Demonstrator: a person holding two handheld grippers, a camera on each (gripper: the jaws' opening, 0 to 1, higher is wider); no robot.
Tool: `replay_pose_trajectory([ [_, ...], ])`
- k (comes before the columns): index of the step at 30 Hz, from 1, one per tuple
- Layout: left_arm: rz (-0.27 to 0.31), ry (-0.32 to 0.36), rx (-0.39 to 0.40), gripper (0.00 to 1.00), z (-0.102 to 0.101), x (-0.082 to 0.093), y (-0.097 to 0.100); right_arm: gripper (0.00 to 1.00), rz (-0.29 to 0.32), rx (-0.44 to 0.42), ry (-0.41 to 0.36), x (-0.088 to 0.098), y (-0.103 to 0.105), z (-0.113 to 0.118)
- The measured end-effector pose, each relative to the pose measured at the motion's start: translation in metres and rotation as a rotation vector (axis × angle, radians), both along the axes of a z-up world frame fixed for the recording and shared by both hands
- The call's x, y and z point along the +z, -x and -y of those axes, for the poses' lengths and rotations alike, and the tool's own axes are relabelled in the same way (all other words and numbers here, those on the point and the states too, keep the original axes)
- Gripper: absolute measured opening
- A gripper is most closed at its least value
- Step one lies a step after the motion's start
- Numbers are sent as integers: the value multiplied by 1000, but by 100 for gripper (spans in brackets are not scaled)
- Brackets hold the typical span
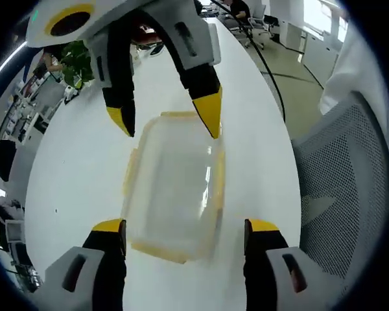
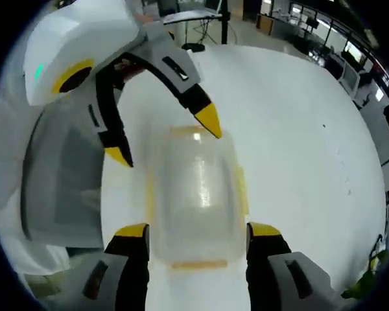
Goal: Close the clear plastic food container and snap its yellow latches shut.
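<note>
A: Clear container (image 1: 174, 188) sits on the white table (image 1: 78, 175), lid on?

B: yep. Left gripper (image 1: 185, 234) and right gripper (image 2: 198, 236) face each other across it, jaws spread wide, gripping nothing.

The clear plastic food container (image 1: 175, 188) lies flat on the white table (image 1: 84, 188) in front of me, a rounded rectangle with see-through walls and a see-through lid on top. Yellow latches (image 1: 218, 184) run along its long sides and ends; in my left gripper view I see one strip down each long side and one at the near end. In my right gripper view the container (image 2: 196, 194) sits lengthwise between my jaws, light glinting off its lid, with a yellow latch (image 2: 198, 264) across the near end and another at the far end. The picture is blurred, so I cannot tell whether the latches are snapped down.
</note>
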State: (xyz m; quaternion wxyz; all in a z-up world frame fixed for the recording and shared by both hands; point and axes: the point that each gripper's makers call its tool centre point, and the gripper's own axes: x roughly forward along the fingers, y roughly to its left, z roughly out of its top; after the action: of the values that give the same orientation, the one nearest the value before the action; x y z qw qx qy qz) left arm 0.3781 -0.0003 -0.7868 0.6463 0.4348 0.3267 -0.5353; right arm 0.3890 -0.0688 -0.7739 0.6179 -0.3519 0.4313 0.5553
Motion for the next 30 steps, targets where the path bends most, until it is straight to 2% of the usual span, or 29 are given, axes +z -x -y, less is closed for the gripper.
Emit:
replay_pose_trajectory([
  [9, 13, -28, -27, 83, -2, -8, -9, 64, 4, 4, 20, -7, 8, 7],
  [15, 14, -16, -43, 90, 4, -11, -13, 67, 29, 11, 32, -14, 11, 8],
  [19, 9, -35, -51, 91, 5, -17, -18, 69, 49, 23, 18, -14, 9, 6],
  [22, 9, -39, -58, 92, 8, -19, -20, 72, 95, 31, 38, -18, 1, 10],
  [30, -22, -76, -50, 91, 2, -33, -24, 71, 103, 31, 51, -29, 1, 12],
])
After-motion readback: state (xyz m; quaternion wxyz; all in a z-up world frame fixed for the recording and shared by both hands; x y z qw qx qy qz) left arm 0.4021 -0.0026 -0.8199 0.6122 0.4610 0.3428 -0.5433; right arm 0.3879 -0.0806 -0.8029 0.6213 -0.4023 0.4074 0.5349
